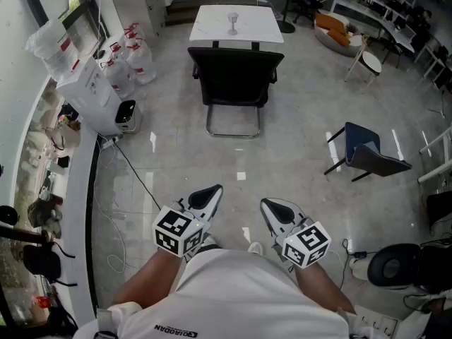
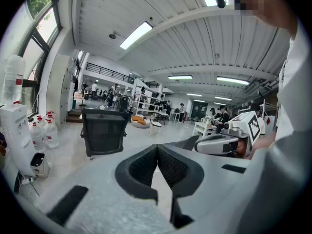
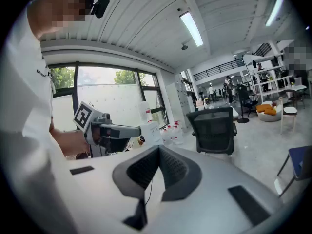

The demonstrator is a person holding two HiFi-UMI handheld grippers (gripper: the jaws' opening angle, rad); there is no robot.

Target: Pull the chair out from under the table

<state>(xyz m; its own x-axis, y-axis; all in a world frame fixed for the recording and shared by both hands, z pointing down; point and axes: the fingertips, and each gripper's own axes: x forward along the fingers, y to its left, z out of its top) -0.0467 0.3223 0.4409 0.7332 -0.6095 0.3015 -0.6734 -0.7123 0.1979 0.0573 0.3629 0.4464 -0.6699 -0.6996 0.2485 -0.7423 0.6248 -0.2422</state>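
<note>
A black mesh-backed office chair stands tucked against a small white table far ahead across the floor; its back faces me. The same chair shows in the left gripper view, and the chair shows right of centre in the right gripper view. My left gripper and right gripper are held close to my body, well short of the chair, both shut with nothing between the jaws. In its own view the left gripper has its tips together, as does the right gripper.
A white water dispenser and several water jugs stand at the left, with a cable trailing over the floor. A dark blue chair stands at the right, a white stool farther back. A cup sits on the table.
</note>
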